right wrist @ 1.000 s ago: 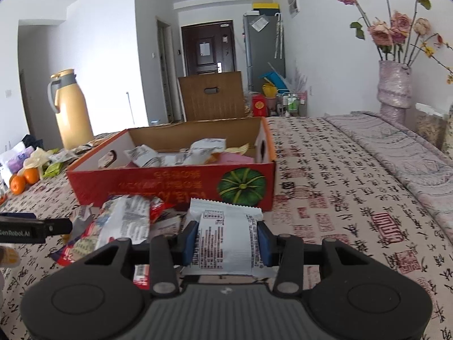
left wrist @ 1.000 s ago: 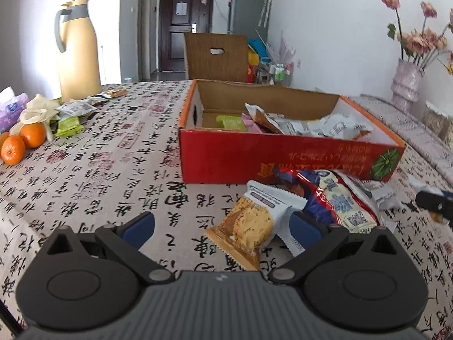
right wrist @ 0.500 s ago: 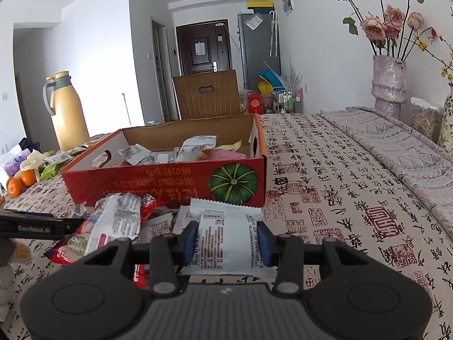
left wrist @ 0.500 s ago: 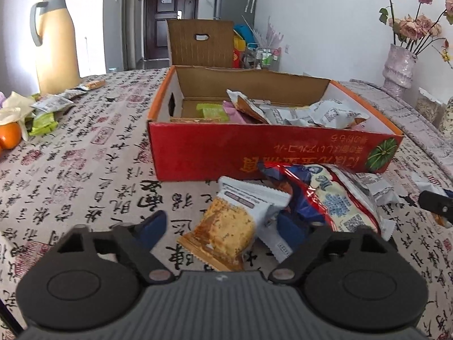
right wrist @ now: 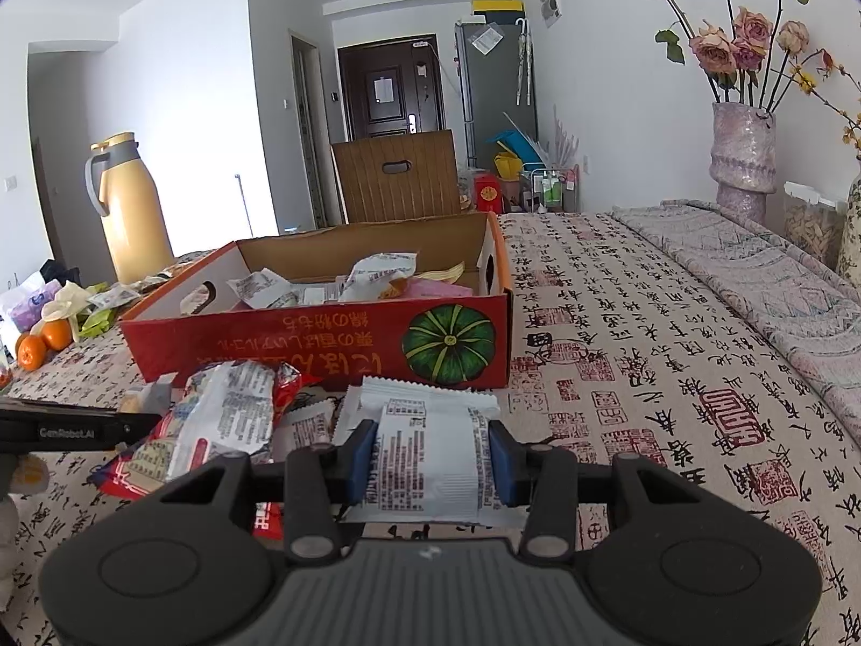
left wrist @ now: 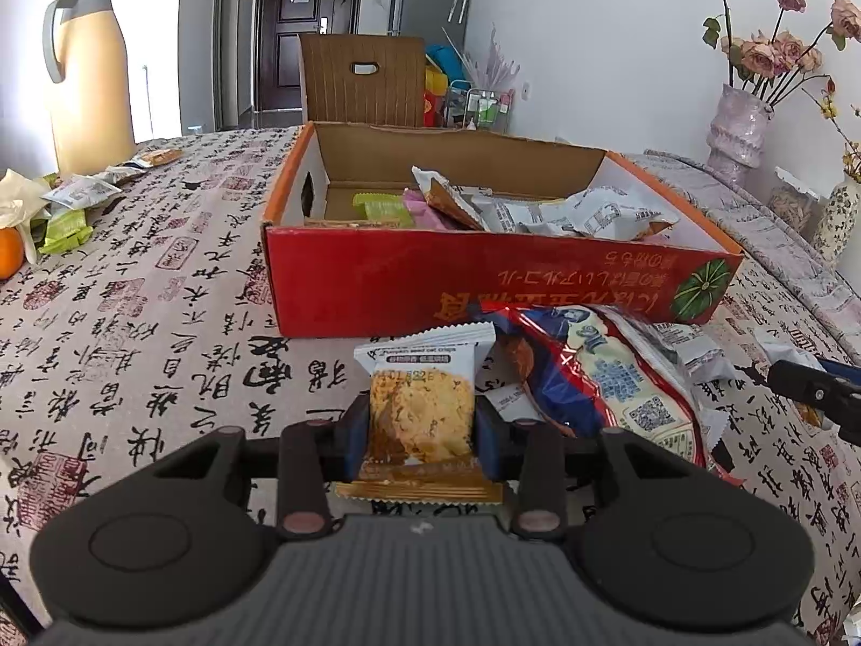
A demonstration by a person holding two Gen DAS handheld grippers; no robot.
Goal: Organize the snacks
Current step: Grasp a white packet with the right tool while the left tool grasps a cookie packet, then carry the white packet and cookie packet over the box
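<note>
Now left gripper (left wrist: 421, 430) just closed, pinching crisp packet (left wrist: 422, 409); right gripper (right wrist: 429, 455) pinching white packet (right wrist: 425, 463).

We see a crisp packet (left wrist: 421, 409), white on top with a clear window that shows a golden biscuit, standing upright in front of the box (left wrist: 376, 280). A white packet (right wrist: 428, 457) with black print stands upright too, before the box corner with the green pumpkin picture. The red box is open, with many packets (left wrist: 565, 212) inside. A big red and blue bag (left wrist: 602, 377) lies flat between the two packets, touching the box.
</note>
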